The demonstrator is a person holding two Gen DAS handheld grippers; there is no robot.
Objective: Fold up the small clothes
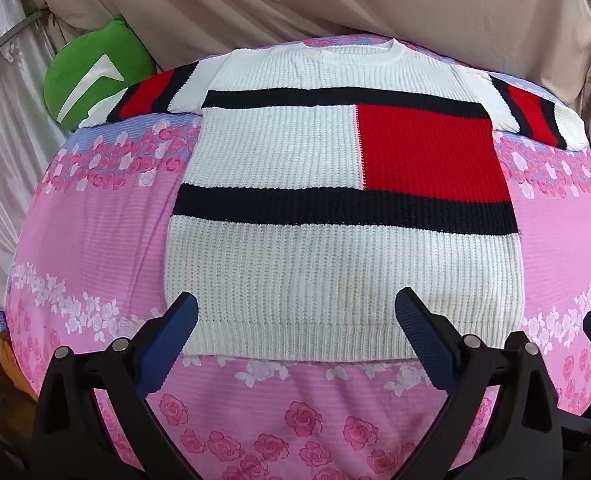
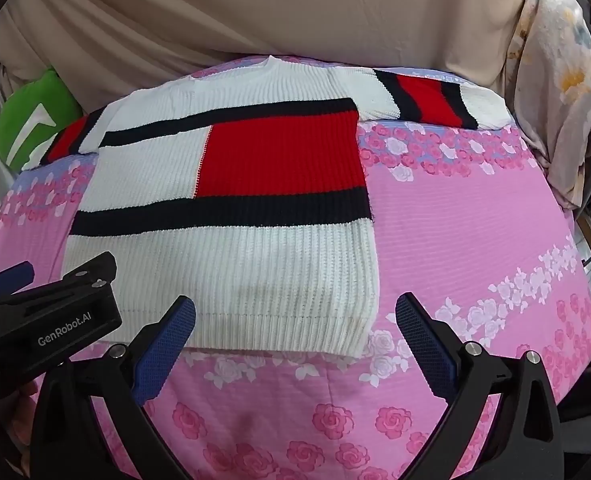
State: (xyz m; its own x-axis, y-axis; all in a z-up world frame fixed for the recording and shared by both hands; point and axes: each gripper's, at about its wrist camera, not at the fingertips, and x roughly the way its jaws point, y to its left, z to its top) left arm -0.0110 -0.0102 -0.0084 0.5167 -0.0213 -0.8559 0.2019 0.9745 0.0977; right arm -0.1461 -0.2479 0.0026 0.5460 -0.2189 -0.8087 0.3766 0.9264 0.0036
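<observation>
we see the sweater [image 1: 335, 208] lying flat mid-frame on the pink bedsheet [image 1: 95, 220], thick, soft and floppy, so with the left gripper [image 1: 297, 312] and right gripper [image 2: 295, 314] both wide open and empty, we'd pinch its ribbed hem corners.

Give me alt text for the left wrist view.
A white knit sweater with navy bands and a red block lies flat, unfolded, on a pink rose-print sheet. The open left gripper hovers over its hem, holding nothing.
</observation>
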